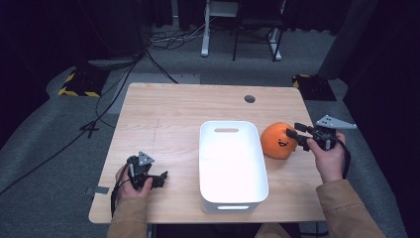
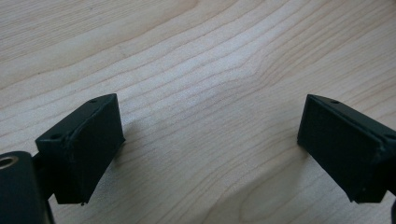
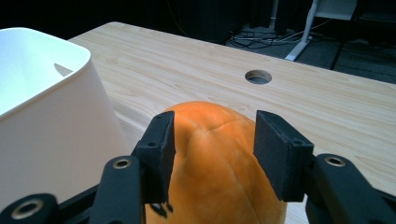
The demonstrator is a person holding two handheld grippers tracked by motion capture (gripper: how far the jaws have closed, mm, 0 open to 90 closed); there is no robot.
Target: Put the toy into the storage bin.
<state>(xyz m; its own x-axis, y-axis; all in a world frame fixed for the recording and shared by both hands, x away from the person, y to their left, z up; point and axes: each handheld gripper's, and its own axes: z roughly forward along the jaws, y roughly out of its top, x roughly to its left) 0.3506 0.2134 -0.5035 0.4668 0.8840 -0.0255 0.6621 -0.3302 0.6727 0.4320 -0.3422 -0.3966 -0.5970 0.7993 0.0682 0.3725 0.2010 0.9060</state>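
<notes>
overhead view faces forward, gripper views close over table [image 1: 168,119]

I note a white bin [image 1: 233,166] mid-table [image 1: 168,119], a round hole [image 1: 249,98] near the table's far edge.

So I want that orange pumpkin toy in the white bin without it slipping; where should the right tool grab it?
Across the rounded top of the pumpkin toy, coming from its right side, away from the bin. The body bulges widest low down, so the narrower crown suits the right tool, whose jaws already straddle it.

Tan sleeves [image 1: 346,208], black tools with grey plates
</notes>
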